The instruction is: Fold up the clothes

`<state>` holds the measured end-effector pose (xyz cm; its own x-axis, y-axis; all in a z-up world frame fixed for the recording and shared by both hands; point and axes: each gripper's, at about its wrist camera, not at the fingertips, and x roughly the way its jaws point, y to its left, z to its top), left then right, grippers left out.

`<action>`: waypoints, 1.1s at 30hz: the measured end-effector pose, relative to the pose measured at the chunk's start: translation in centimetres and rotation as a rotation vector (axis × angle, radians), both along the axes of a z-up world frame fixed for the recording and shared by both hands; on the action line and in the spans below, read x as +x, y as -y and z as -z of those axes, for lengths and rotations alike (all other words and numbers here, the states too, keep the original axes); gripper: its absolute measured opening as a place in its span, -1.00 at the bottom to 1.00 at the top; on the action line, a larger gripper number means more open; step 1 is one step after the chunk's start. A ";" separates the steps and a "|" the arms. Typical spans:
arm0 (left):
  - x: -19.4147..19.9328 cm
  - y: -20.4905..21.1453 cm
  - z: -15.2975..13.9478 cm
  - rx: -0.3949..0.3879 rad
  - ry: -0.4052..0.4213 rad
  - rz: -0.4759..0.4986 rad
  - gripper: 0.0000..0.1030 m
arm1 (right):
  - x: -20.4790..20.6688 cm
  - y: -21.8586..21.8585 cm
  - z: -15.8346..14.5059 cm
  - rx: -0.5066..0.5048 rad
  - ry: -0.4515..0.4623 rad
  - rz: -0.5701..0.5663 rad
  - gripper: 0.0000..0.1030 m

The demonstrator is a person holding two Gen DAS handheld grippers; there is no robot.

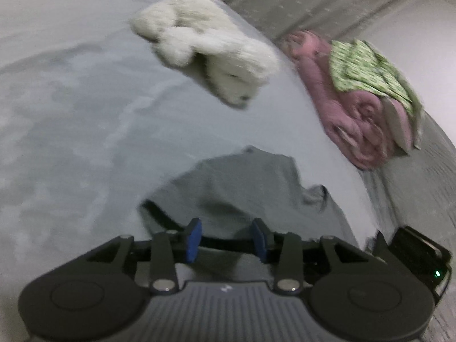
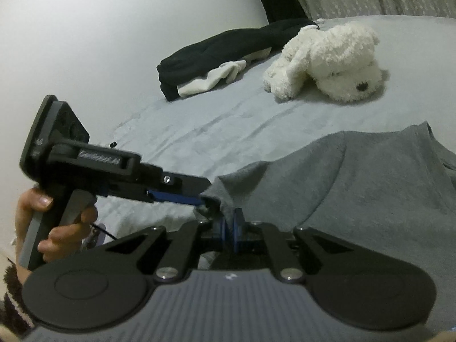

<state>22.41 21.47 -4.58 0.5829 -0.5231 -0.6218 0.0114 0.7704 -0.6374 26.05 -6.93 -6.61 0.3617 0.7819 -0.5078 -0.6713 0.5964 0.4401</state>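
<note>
Right claw (image 2: 229, 223) is clamped on an edge of the grey garment (image 2: 356, 188) lying on the bed (image 2: 199, 125) ahead, apparently for folding, while left claw (image 1: 226, 239) stands half-open over it, gripping nothing.

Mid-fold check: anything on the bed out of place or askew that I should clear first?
Yes: a white plush dog lies on its side on the bed sheet, just beyond the grey shirt, where the fold may spread. A black garment sits crumpled behind it. The pink bundle sits at the bed's edge.
</note>
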 end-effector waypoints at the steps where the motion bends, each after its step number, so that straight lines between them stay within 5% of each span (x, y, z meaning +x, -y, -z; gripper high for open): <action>1: -0.1 0.3 -0.2 0.012 0.005 0.011 -0.18 | -0.1 -0.1 -0.1 0.003 0.004 0.003 -0.89; 24: 1.7 1.0 2.4 -0.004 -0.078 0.007 0.37 | 1.5 1.9 0.4 0.065 -0.058 0.149 -0.89; 28: 1.9 0.5 2.9 -0.037 -0.068 -0.070 0.25 | 1.4 1.7 0.3 0.057 -0.054 0.126 -0.89; 33: 1.8 -0.6 3.6 -0.064 -0.057 -0.183 -0.27 | 1.2 1.0 0.5 0.038 -0.059 0.091 -0.86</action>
